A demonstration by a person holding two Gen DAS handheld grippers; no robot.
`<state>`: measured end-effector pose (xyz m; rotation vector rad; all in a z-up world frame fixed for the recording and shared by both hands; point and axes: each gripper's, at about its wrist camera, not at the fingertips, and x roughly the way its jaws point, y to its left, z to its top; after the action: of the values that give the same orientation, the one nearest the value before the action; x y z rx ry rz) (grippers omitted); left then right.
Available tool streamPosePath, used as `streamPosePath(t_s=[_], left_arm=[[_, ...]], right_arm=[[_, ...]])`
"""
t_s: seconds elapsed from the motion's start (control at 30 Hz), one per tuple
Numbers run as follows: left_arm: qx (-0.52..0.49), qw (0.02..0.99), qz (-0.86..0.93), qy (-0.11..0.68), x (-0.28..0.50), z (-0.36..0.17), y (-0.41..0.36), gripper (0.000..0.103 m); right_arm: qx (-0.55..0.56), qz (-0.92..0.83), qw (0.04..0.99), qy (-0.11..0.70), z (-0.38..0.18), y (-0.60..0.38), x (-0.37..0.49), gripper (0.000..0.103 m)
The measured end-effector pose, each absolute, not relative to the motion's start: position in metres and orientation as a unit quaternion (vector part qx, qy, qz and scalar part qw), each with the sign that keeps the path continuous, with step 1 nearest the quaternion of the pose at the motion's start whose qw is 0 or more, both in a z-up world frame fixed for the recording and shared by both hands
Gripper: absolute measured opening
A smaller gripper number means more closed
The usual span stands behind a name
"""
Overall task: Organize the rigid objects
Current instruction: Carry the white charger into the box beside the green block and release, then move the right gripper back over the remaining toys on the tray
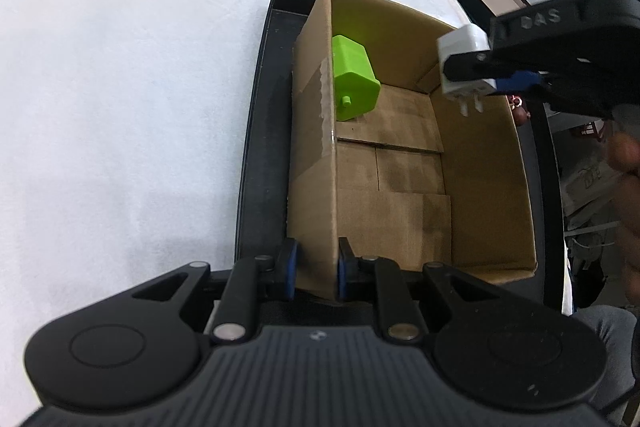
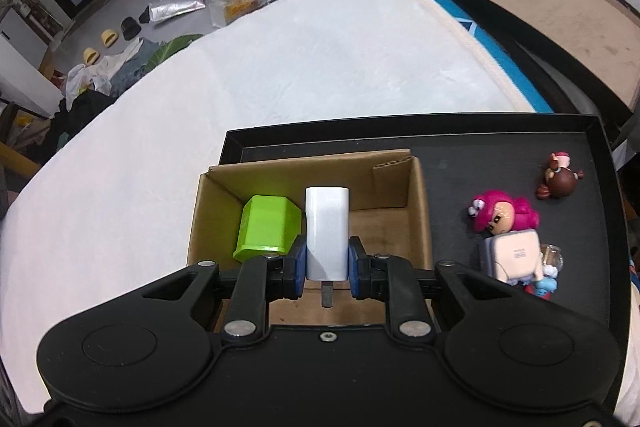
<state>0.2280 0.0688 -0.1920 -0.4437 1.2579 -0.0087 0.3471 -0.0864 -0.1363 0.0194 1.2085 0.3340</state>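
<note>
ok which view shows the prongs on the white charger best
Left wrist view: the white plastic charger hangs side-on in the right tongs, two prongs pointing down over the cardboard box. Right wrist view shows its flat face; one prong peeks below.

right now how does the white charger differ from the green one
The white charger is clamped in the right gripper above the cardboard box; the green charger lies loose inside it against the left wall. The white one is slimmer with flat prongs; the green one is blockier, showing a round peg. Both are small plug-shaped blocks.
</note>
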Motion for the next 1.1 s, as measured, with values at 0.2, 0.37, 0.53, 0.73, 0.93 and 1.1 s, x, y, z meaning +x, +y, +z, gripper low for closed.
streamPosePath(t_s=[0.2, 0.37, 0.53, 0.73, 0.93, 1.1], left_arm=[[-0.207, 0.785, -0.004, 0.584, 0.228, -0.193, 0.069, 0.018], [-0.206, 0.784, -0.004, 0.586, 0.23, -0.194, 0.069, 0.018], [-0.206, 0.784, -0.001, 0.586, 0.23, -0.195, 0.069, 0.018], [-0.203, 0.785, 0.002, 0.586, 0.228, -0.193, 0.066, 0.018], [-0.204, 0.785, 0.004, 0.585, 0.228, -0.192, 0.066, 0.018], [-0.206, 0.784, 0.005, 0.585, 0.228, -0.192, 0.066, 0.018]], right_arm=[[-0.002, 0.161, 0.81, 0.563, -0.137, -0.075, 0.351, 0.021], [0.015, 0.172, 0.808, 0.564, -0.143, -0.076, 0.353, 0.029], [0.033, 0.165, 0.804, 0.571, -0.144, -0.088, 0.356, 0.041], [0.038, 0.175, 0.806, 0.565, -0.132, -0.099, 0.351, 0.045], [0.037, 0.192, 0.802, 0.564, -0.124, -0.104, 0.345, 0.058], [0.039, 0.208, 0.796, 0.567, -0.115, -0.115, 0.339, 0.064]])
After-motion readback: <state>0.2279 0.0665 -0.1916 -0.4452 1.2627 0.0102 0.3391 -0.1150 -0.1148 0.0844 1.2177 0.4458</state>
